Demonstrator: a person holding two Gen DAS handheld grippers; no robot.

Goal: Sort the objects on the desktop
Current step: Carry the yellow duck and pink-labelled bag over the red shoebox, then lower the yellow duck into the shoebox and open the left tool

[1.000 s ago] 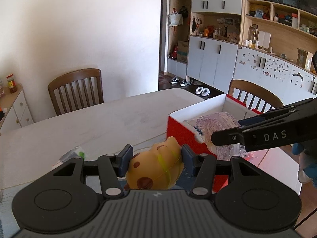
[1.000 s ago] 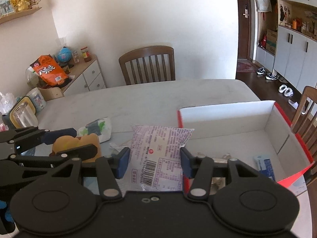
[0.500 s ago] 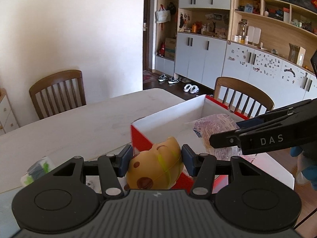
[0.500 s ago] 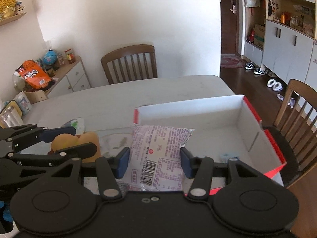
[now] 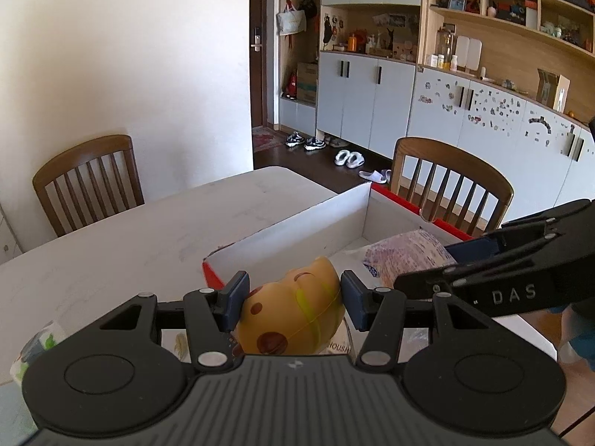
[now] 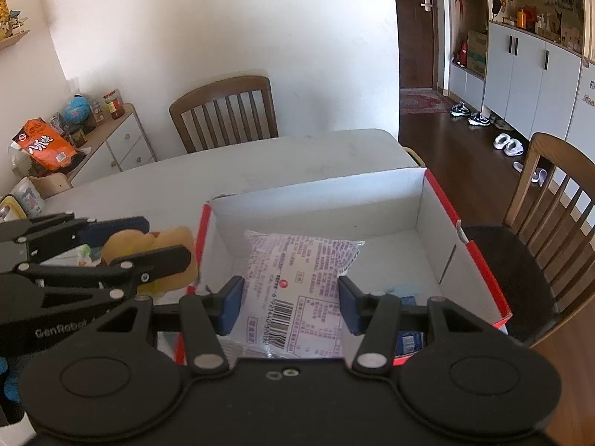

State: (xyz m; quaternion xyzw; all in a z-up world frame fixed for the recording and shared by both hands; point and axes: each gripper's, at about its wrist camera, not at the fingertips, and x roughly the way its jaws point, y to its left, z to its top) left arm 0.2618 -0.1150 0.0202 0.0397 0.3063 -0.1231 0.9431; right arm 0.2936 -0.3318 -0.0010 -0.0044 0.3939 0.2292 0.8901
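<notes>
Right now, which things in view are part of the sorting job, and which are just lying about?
Part of the job:
- yellow toy, clamped in the left gripper
- snack packet, clamped in the right gripper
- red-and-white box receiving them
- green-and-white packet on the table

Lying about:
- wooden chairs
- orange snack bag on the sideboard
- shoes

Left hand-held gripper (image 5: pixel 292 299) clamping yellow toy (image 5: pixel 293 316), beside red box (image 5: pixel 297 238)

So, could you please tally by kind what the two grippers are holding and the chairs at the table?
Yellow spotted toy, in the left gripper: 1
Snack packet, in the right gripper: 1
Wooden chairs: 2
Total: 4
</notes>
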